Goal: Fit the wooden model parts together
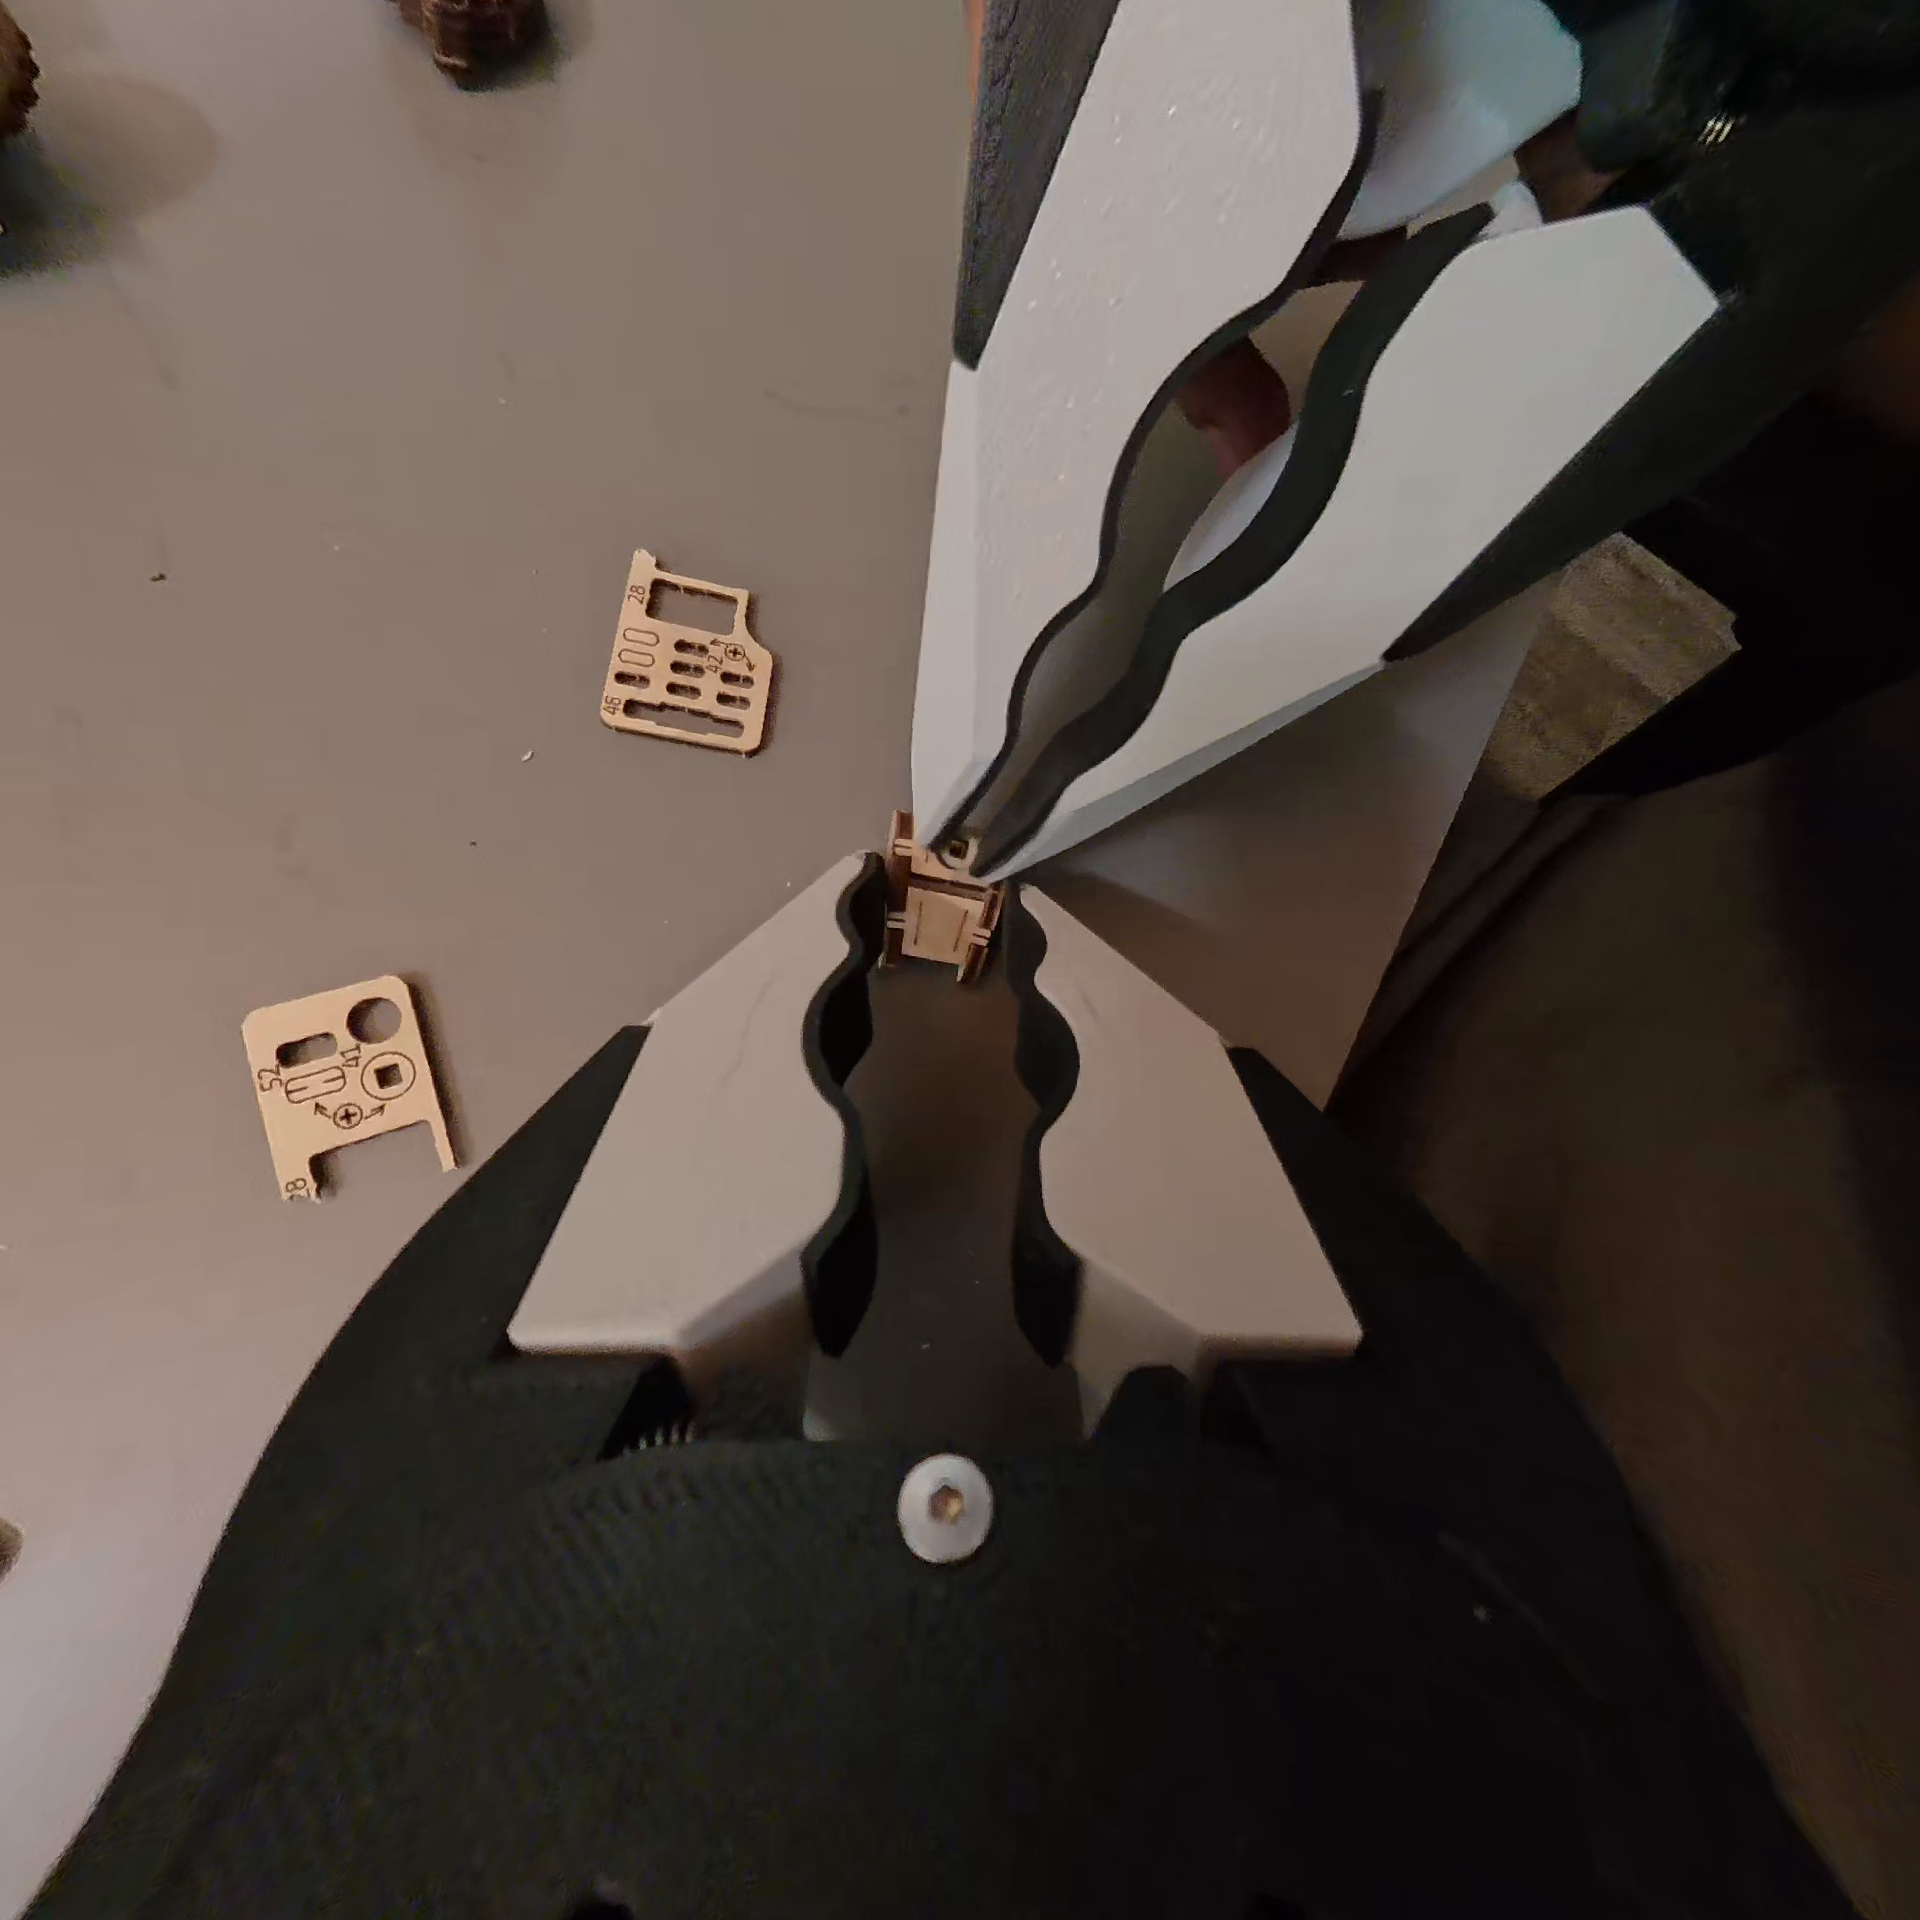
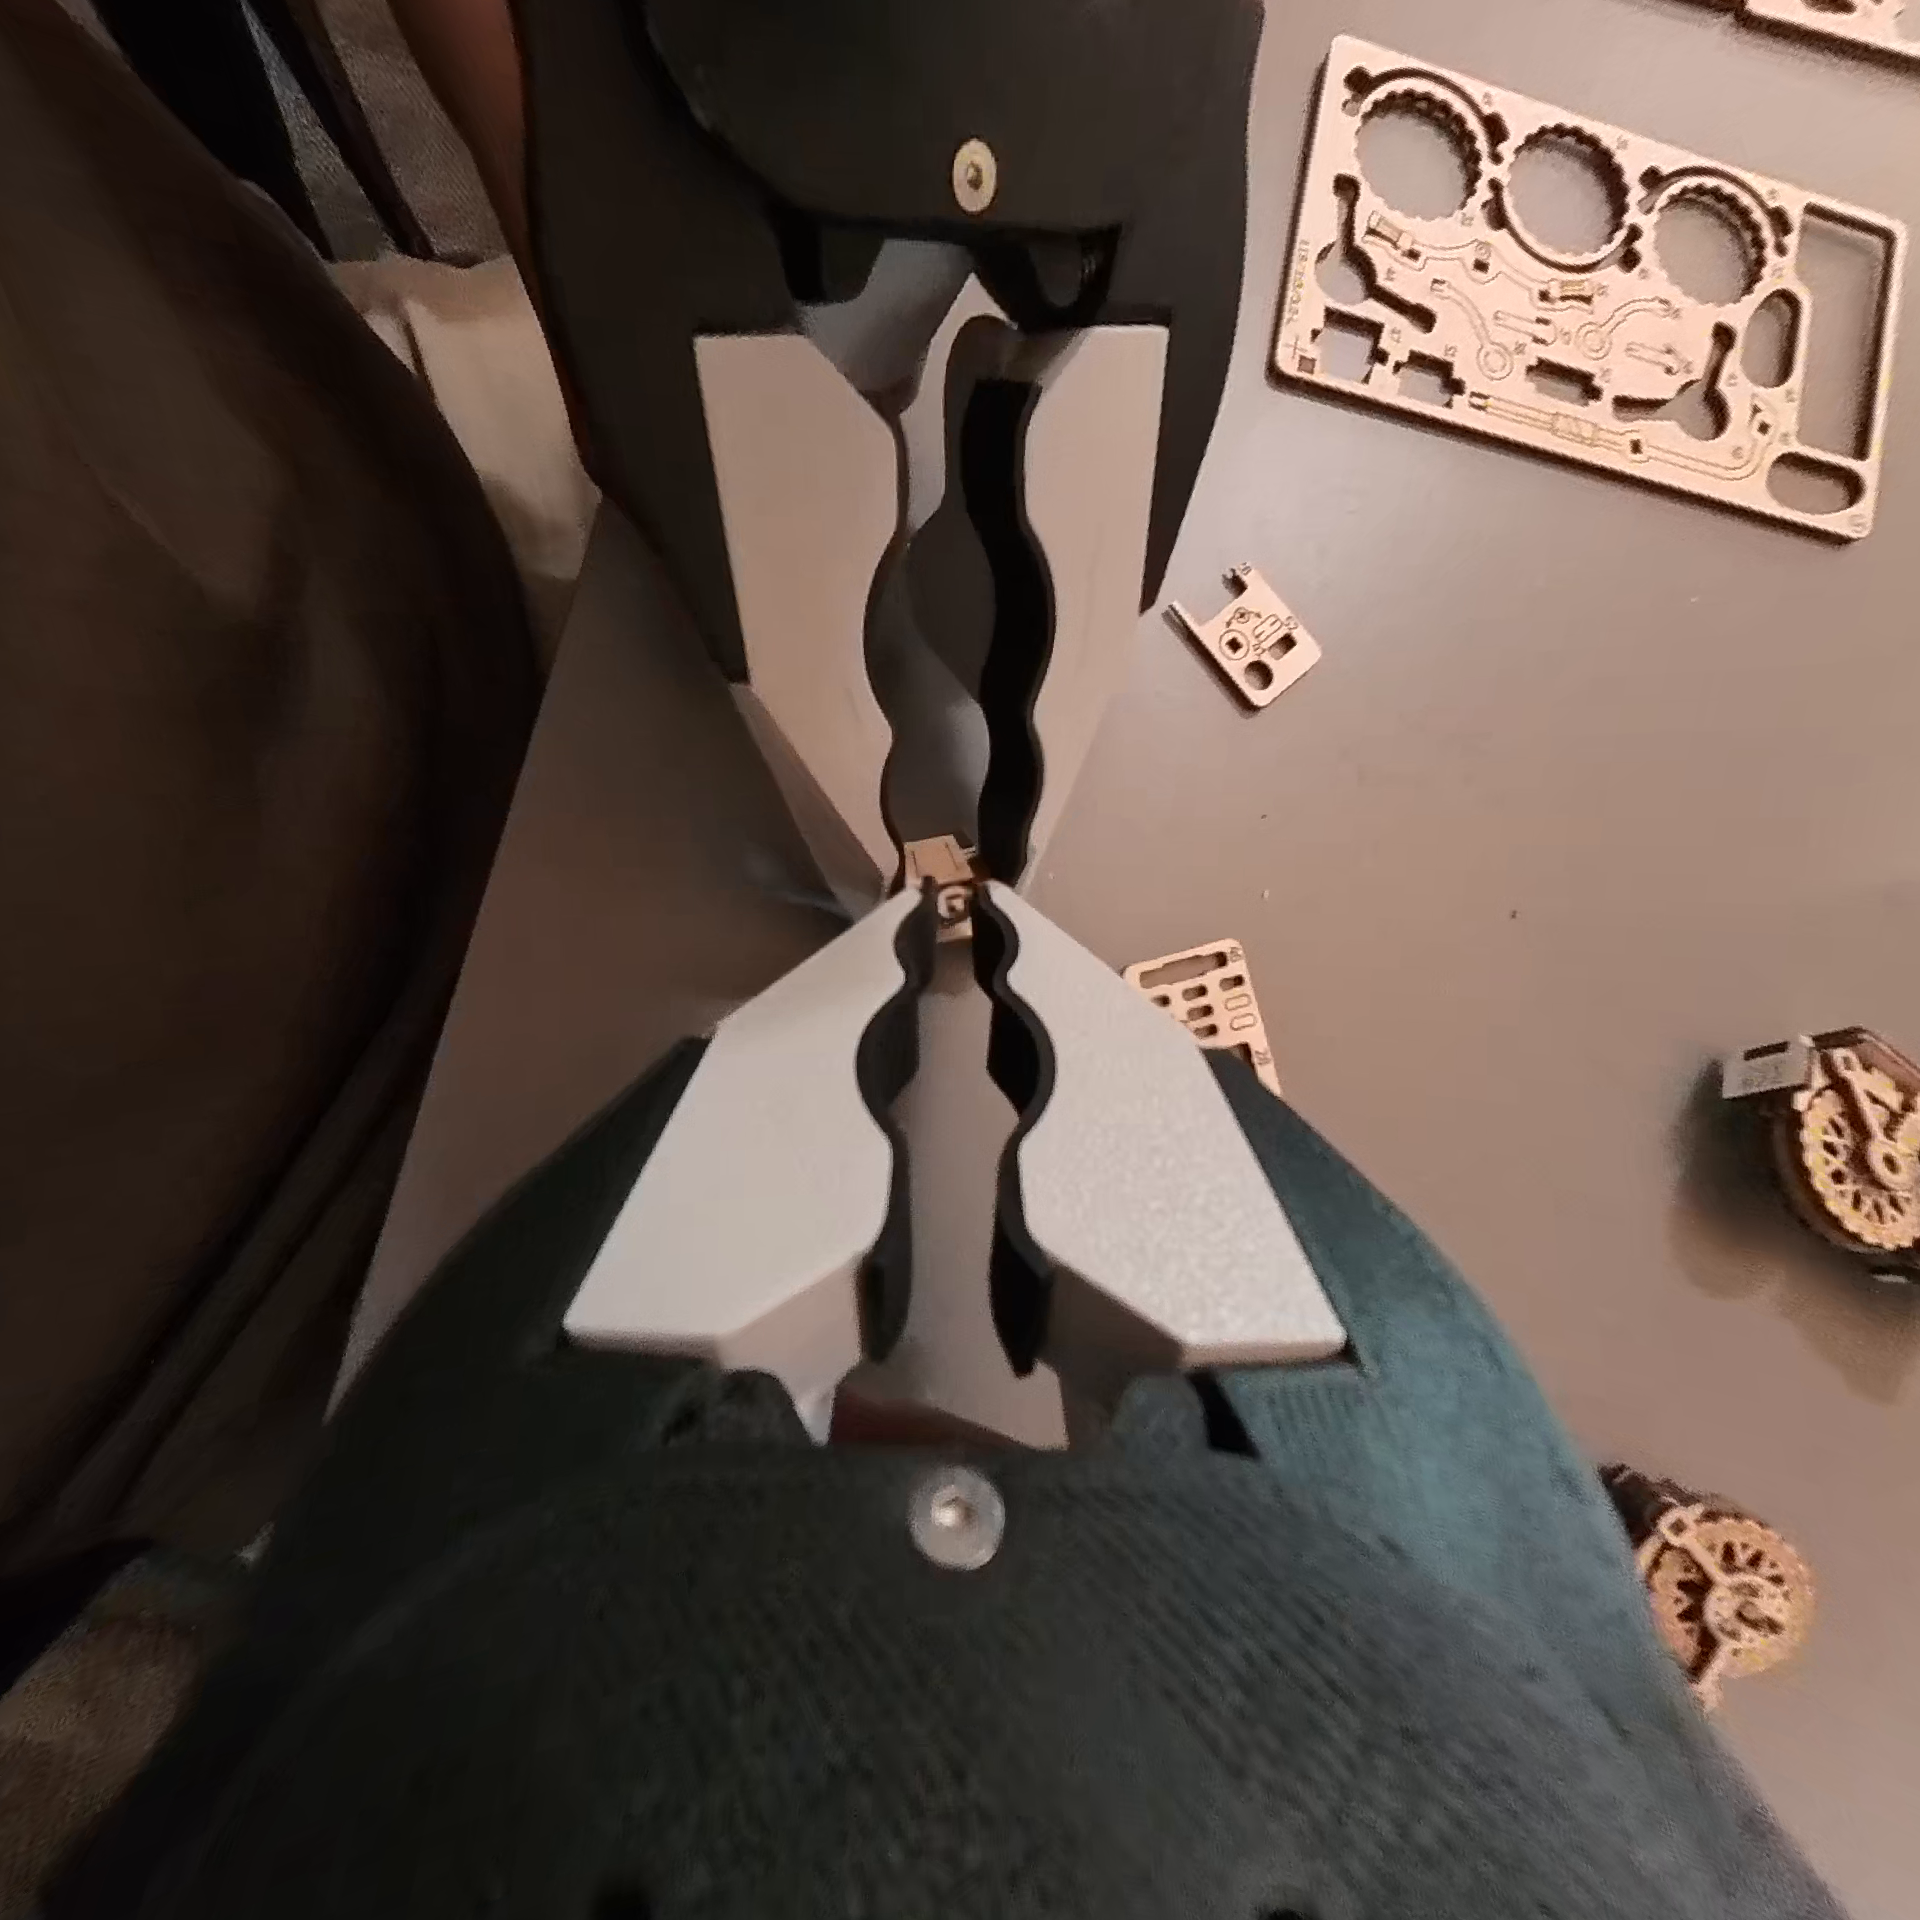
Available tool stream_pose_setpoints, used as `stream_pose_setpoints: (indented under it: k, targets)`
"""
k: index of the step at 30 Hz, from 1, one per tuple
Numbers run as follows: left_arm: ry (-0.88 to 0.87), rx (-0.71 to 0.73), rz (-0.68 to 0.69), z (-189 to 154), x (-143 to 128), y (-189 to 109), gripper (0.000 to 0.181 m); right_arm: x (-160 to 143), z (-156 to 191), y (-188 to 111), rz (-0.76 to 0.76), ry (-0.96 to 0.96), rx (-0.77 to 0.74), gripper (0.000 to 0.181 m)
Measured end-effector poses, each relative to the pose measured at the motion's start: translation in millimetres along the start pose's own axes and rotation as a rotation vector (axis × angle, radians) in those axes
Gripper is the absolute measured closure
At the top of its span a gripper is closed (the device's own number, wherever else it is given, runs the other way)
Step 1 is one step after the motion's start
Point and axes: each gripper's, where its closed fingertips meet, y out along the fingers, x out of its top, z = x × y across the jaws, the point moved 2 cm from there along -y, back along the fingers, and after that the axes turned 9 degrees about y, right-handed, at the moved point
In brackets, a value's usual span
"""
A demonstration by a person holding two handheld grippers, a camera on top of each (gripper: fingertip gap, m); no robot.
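The two grippers are meeting tip to tip above the grey table (image 1: 416, 416), right at its edge. The left gripper (image 1: 940, 920) is pinching a small wooden block (image 1: 938, 928) between its fingertips, jaws pressed in on both sides of it. The block is sitting at the very front of the fingers, none of it drawn back into the wavy pads.

Facing it, the right gripper (image 2: 951, 914) is nipping a tiny part (image 2: 951, 906) at its own tips, jaws nearly together around it. That part is touching the far face of the block (image 2: 938, 860), the two pieces pressed against each other between the opposing tips. Whether they are actually seated I cannot tell from here.

Left of the left gripper, two flat wooden plates are lying loose on the table: a slotted plate (image 1: 688, 652) near the tips and a holed plate (image 1: 348, 1084) beside the finger's base. From the right side, the slotted plate (image 2: 1205, 1003) is peeking out just right of the right gripper's finger. Farther right, a punched-out sheet (image 2: 1579, 286) is lying flat, and two wooden wheels (image 2: 1860, 1143) (image 2: 1714, 1590) are standing well apart from the tools.
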Motion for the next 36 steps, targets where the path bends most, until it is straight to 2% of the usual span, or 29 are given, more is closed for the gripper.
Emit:
stream_pose_setpoints:
  k: [16, 29, 33, 36]
  targets:
    - [-0.022, -0.029, -0.006, -0.5, 0.1, 0.0, 0.161, -1.1, 0.3, 0.8, 0.045, -0.055, 0.097, 0.176]
    - [-0.019, -0.025, -0.003, -0.3, 0.0, 0.2, 0.161, -1.3, -0.6, 1.5, 0.087, -0.027, 0.141, 0.177]
    - [-0.024, -0.019, -0.006, 0.8, 0.1, -0.2, 0.161, 0.1, -2.7, 1.5, 0.061, -0.022, 0.106, 0.176]
    - [-0.028, -0.022, -0.006, 0.8, 0.1, -0.3, 0.161, 3.5, -10.6, -4.9, -0.004, 0.016, 0.038, 0.166]
